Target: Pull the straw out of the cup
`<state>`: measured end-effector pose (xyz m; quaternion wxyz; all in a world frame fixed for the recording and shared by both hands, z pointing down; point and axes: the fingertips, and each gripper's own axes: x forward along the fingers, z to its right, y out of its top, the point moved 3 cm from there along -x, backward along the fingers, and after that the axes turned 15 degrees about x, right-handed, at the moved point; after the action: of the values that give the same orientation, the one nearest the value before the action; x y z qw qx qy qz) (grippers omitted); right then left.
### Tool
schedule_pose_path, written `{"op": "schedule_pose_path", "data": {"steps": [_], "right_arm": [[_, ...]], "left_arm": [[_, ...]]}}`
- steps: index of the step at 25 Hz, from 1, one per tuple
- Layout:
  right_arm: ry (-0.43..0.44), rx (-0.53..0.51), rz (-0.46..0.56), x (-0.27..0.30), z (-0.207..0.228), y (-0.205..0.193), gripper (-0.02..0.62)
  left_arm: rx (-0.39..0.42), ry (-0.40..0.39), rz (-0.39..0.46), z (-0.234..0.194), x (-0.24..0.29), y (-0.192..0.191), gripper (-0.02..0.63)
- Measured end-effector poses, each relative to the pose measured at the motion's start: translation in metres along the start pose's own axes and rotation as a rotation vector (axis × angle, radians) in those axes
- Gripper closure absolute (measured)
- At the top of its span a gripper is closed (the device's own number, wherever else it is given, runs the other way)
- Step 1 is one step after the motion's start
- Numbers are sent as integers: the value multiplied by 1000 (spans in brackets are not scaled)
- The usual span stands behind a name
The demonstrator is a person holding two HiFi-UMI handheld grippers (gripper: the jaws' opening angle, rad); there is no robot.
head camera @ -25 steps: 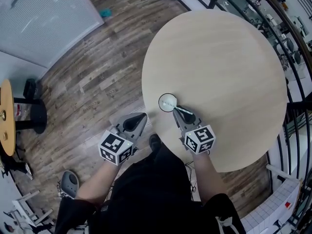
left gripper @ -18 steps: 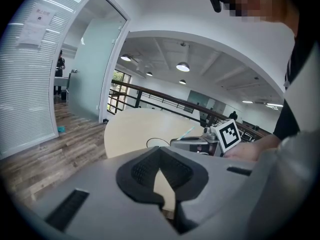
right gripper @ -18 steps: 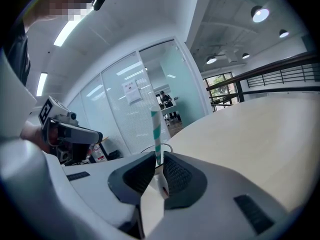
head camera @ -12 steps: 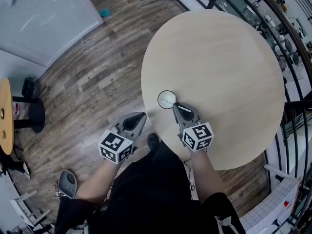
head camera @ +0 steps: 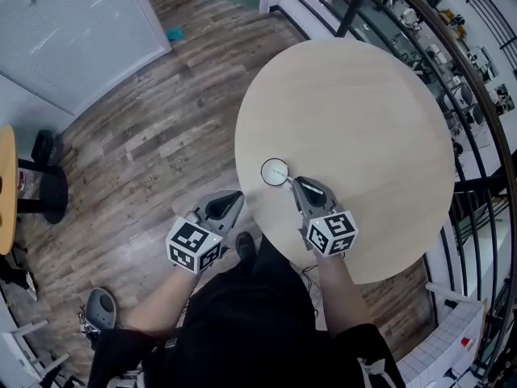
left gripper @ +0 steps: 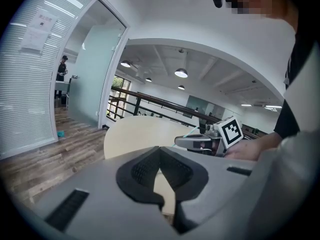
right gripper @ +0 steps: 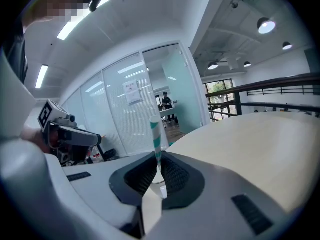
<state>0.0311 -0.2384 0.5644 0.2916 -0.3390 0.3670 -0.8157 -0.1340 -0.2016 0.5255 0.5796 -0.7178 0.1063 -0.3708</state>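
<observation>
A clear cup [head camera: 275, 171] stands near the front edge of the round pale table [head camera: 363, 111]. A green-and-white striped straw [right gripper: 155, 131] rises upright between the pads of my right gripper [right gripper: 158, 160], which is shut on it; the jaws have just been closing on the straw. The cup's rim [right gripper: 159, 188] shows just below the pads. In the head view my right gripper [head camera: 297, 183] points at the cup from the front right. My left gripper [head camera: 234, 197] hangs off the table's edge over the floor, its jaws [left gripper: 160, 151] together with nothing between them.
A wood-plank floor [head camera: 161, 136] surrounds the table. A second small table [head camera: 6, 188] on a black base stands far left. A dark railing [head camera: 477, 136] runs along the right. A frosted glass wall [head camera: 73, 31] is at top left. The person's body fills the bottom.
My right gripper has closed in on the straw beside the cup and risen a little. The left gripper has lifted slightly too. The cup stays in place.
</observation>
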Motion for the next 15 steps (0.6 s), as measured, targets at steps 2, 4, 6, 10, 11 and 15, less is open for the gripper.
{"op": "schedule_pose_path", "data": {"steps": [2,4,6,10,11,15], "right_arm": [[-2,-6,6,-5,-10,7,557],[-6,-11,14,-12,-19,13,557],[-8,-16,20,-21,-27,19,557],[19,-23,24,-43,-45,25,557],[28,-25,24,-49,-51,26,557],[61,-32,37,-61,-77,37,557]], "left_arm": [[5,1,15,0,-8,3,600],[18,5,32,0,-15,7,600],[34,11,51,1,-21,13,600],[58,19,79,8,-29,21,600],[60,19,85,11,-31,22,600],[65,9,96,17,-41,23,600]]}}
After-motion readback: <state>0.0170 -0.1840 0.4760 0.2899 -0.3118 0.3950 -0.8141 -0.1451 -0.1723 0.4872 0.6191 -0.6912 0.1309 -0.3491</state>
